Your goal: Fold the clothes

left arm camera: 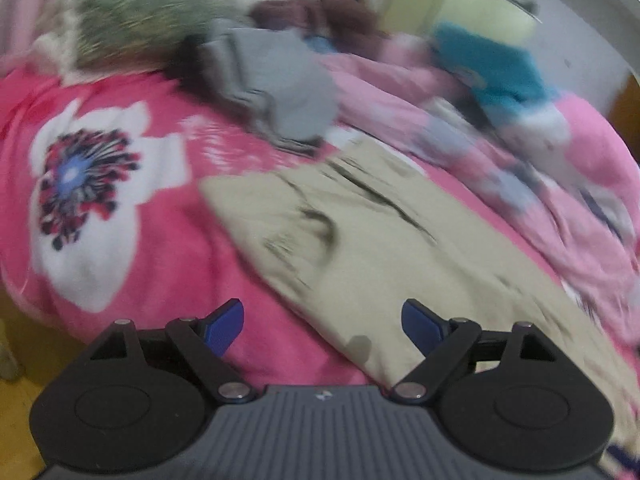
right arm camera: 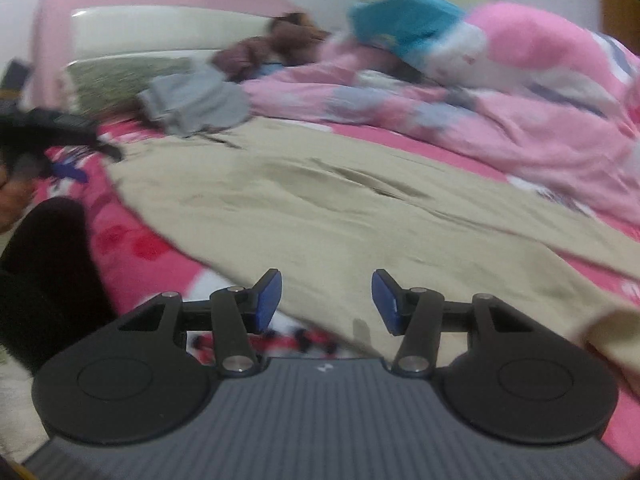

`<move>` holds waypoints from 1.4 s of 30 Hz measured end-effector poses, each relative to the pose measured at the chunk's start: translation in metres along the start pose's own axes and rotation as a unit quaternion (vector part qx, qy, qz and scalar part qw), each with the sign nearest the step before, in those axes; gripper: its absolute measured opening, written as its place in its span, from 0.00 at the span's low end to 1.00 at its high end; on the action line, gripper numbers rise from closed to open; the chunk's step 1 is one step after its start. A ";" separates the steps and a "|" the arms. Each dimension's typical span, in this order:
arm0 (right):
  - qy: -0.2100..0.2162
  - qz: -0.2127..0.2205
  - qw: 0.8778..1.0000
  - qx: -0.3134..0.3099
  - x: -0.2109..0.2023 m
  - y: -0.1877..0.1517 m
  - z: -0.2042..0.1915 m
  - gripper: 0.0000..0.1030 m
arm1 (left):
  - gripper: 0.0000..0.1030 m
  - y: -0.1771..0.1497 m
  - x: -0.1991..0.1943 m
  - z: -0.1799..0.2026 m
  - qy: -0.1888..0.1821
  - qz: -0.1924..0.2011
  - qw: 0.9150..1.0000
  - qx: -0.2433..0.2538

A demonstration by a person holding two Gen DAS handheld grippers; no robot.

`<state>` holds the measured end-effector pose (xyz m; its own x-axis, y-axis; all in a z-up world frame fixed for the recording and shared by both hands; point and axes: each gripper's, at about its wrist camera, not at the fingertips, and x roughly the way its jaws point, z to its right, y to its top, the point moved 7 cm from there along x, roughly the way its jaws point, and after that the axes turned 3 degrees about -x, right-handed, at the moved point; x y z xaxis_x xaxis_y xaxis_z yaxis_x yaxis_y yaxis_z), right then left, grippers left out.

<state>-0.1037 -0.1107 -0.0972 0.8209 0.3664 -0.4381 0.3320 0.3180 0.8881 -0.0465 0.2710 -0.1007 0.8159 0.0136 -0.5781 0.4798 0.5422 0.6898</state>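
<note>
Both grippers hang over the bed with their blue pads spread wide and nothing between them. From its own wrist view, the left gripper [left arm camera: 323, 326] sits above the near edge of a beige garment [left arm camera: 380, 240], with one pad over the pink floral bedsheet [left arm camera: 160, 240] and the other over the beige cloth; whether either pad touches the fabric cannot be told through the blur. The right gripper [right arm camera: 327, 302] likewise hovers at the near hem of the same beige garment [right arm camera: 320, 200], its jaws apart and empty.

That garment lies spread flat across the middle of the bed, with a few dark creases running along it. One corner of it is turned up at the right edge of the right wrist view. Beyond it, toward the head of the bed, a crumpled grey garment [left arm camera: 276, 92] rests on the sheet, just beside a green patterned pillow [left arm camera: 132, 12]. A dark brownish-maroon heap [left arm camera: 332, 16] lies behind the grey piece. On the far side, a bunched pale pink quilt [left arm camera: 460, 128] runs alongside the beige cloth, and a teal item [left arm camera: 492, 64] sits on top of it.

At the left edge of the right wrist view, a dark sleeve [right arm camera: 44, 280] shows, with the left gripper's black body above it, badly blurred.
</note>
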 end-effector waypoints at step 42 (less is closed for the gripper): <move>0.019 -0.020 0.960 -0.278 0.040 0.026 -0.098 0.01 | 0.09 0.020 0.022 -0.020 -0.020 0.049 0.998 -0.041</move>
<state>-0.1078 -0.0019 -0.1056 0.7912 0.3731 -0.4846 0.0543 0.7464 0.6633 -0.0259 0.2989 -0.1082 0.8707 0.0383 -0.4903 0.3698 0.6064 0.7040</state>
